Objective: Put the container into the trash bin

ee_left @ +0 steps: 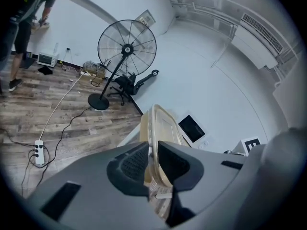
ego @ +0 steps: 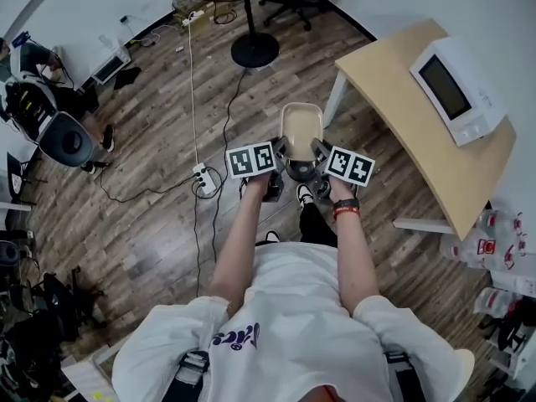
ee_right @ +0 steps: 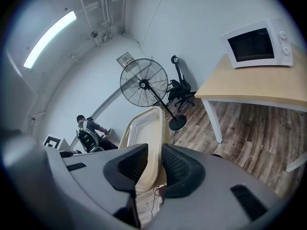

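A beige, open plastic container (ego: 301, 124) hangs in the air over the wooden floor, in front of the person. My left gripper (ego: 280, 151) is shut on its left wall and my right gripper (ego: 317, 151) is shut on its right wall. In the left gripper view the container's thin wall (ee_left: 160, 128) stands edge-on between the black pads of the left gripper (ee_left: 152, 159). In the right gripper view the container (ee_right: 144, 128) rises out of the right gripper (ee_right: 154, 164), its rim pinched between the pads. I cannot make out a trash bin with certainty in any view.
A wooden table (ego: 435, 141) with a white microwave (ego: 456, 86) stands at the right. A standing fan's round base (ego: 254, 50) is ahead. A power strip (ego: 203, 178) and cables lie on the floor at left. A person (ego: 33, 90) sits far left. Bottles (ego: 494, 245) stand lower right.
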